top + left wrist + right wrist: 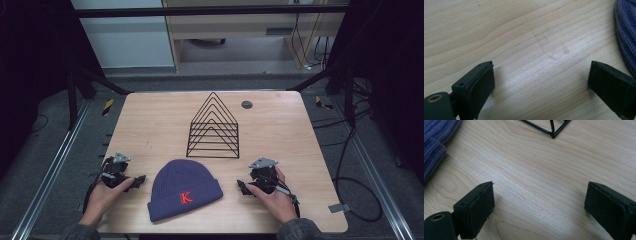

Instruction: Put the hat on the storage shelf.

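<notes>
On the wooden table [280, 135], purple beanie [184, 189] lies between left gripper [140, 179] and right gripper [242, 188], both wide open, empty; black wire rack [214, 128] behind, path unobstructed

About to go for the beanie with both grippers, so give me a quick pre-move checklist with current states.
1. Left gripper open, nothing between the jaws: ok.
2. Right gripper open, nothing between the jaws: ok.
3. Beanie lying flat between the two grippers, touched by neither: ok.
4. Bare table between each gripper and the beanie's edge, nothing in the way: ok.
5. Wire rack standing behind the beanie, apart from it: ok.
6. Whether anything lies under the beanie: cannot tell.
</notes>
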The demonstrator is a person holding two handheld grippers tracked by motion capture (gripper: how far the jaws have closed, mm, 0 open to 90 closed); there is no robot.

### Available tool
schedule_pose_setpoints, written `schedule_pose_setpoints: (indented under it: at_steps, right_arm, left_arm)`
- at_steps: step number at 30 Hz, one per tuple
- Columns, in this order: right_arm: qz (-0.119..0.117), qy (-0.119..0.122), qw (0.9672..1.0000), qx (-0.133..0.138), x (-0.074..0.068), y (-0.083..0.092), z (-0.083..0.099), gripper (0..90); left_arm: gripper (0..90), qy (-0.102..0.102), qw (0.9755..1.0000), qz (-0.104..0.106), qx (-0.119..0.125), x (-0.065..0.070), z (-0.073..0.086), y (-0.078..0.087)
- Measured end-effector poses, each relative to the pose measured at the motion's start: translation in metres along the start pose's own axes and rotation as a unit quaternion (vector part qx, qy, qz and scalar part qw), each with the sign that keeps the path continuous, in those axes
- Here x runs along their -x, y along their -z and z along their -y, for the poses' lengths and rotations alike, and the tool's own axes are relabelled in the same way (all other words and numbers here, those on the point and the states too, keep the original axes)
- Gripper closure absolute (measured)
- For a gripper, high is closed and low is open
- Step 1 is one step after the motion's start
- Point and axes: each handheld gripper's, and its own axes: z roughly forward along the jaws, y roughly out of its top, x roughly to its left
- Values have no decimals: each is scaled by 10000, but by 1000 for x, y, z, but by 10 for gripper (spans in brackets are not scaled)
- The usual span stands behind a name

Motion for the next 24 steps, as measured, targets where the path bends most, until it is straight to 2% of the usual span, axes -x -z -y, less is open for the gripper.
schedule_pose_setpoints:
  at_steps: [6, 10, 13, 14, 15, 16, 19, 21, 24]
  right_arm:
    - [6, -15, 10000, -15, 0, 0, 0, 92]
    - [10, -14, 10000, -34, 0, 0, -1, 92]
    - [96, 35, 9999, -138, -2, 1, -5, 119]
    - [173, 138, 9997, -112, -4, 2, -5, 128]
    - [235, 244, 9994, -104, -5, 3, -6, 129]
    - [254, 258, 9993, -73, -7, 4, -7, 131]
    - [200, 246, 9995, 16, -9, 7, -9, 144]
    - [105, 246, 9996, 97, -12, 9, -11, 171]
    - [-73, 302, 9993, 198, -18, 12, -14, 225]
  left_arm:
    - [54, -38, 10000, 18, -44, 0, 0, 0]
    - [62, 98, 9998, 165, -20, -3, -2, 2]
    - [74, 134, 9993, 339, 105, -3, -3, 8]
    - [74, 100, 9991, 359, 218, -1, -5, 14]
    - [75, 100, 9991, 359, 218, -1, -5, 14]
    - [78, 137, 9982, 463, 351, 3, -7, 18]
    - [115, 144, 9974, 536, 471, 7, -10, 22]
    - [149, 243, 9955, 704, 590, 12, -13, 25]
    - [180, 130, 9950, 800, 587, 22, -20, 27]
